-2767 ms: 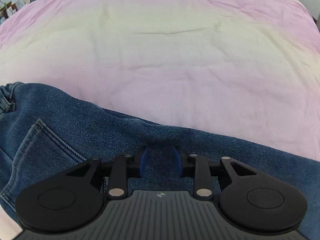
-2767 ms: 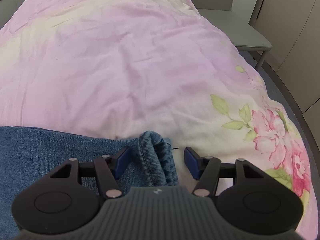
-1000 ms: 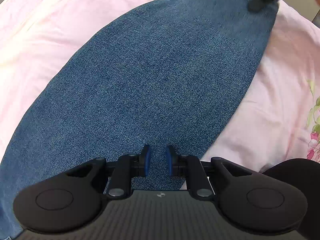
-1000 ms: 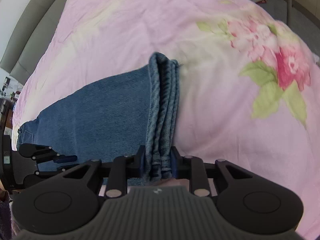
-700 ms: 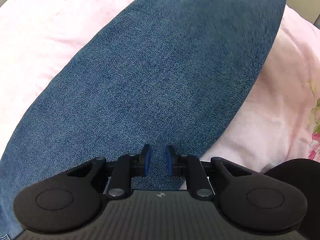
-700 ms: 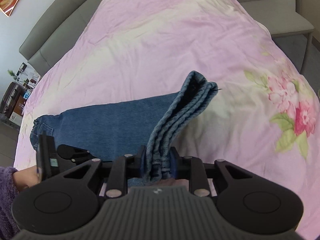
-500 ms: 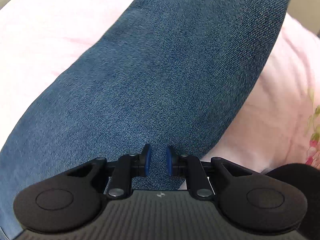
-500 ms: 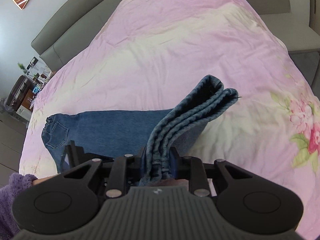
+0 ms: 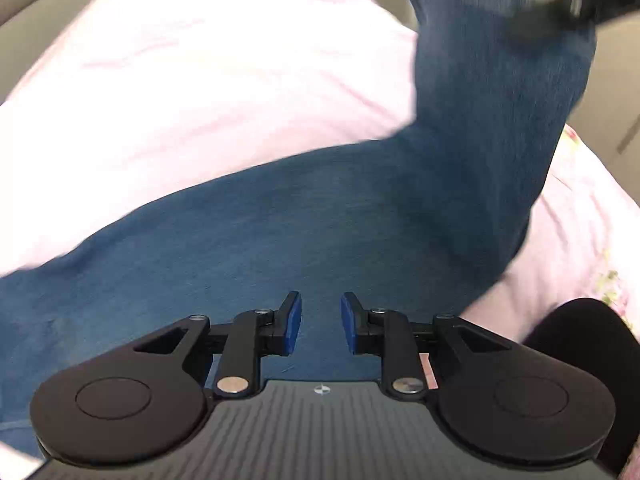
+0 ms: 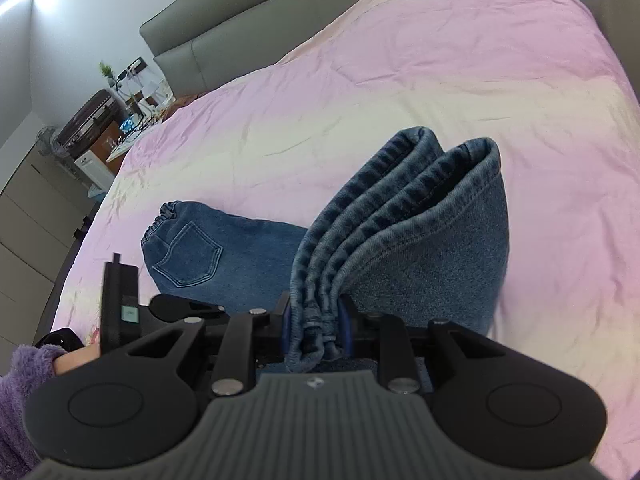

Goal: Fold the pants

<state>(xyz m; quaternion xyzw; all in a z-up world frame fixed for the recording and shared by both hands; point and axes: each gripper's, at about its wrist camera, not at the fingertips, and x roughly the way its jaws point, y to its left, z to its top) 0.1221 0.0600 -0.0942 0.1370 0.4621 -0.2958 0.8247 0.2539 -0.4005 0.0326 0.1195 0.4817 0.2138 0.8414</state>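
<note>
Broadly, the bed (image 10: 400, 80) under its pink cover fills both views, and the jeans (image 10: 240, 248) lie across it, already doubled lengthwise with one leg over the other. Their waist end, with the back pocket (image 10: 190, 258) facing up, rests flat on the cover toward the headboard (image 10: 208, 32) side. The hem end (image 10: 400, 216) is lifted off the bed and carried back over the flat part.

So the lengthwise fold looks done; the crosswise fold is under way, and the hems have yet to be laid on the waist and smoothed.

Smaller things next. The right gripper (image 10: 314, 334) has its fingers clamped on the stacked cuffs. The left gripper (image 9: 320, 322) hovers over the denim near the bend with its jaws opening; nothing shows pinched between the blue pads (image 9: 292, 320), though cloth lies just behind them.

A purple sleeve (image 10: 20, 384) enters beside the waist end. The left view is smeared by motion, so the fold line itself is hard to read, and the raised leg's top is cut off.
</note>
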